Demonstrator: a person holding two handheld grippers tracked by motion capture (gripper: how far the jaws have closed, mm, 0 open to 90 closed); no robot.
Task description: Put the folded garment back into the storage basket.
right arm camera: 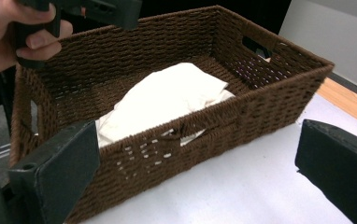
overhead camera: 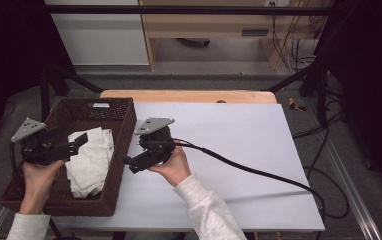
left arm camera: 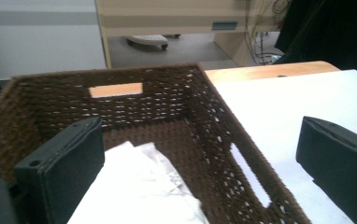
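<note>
A brown wicker basket stands at the table's left with a crumpled white cloth lying in it. My left gripper hovers over the basket's left part, open, its jaws spread wide above the cloth and the basket's right wall. My right gripper is held just outside that wall, low over the table, open and empty. Along its jaws I see the basket, the cloth inside, and the left gripper held by a hand at top left.
The white table top stretches right of the basket. A thick black cable trails from the right gripper across it to the right edge. A wooden strip borders the far side, with cabinets beyond.
</note>
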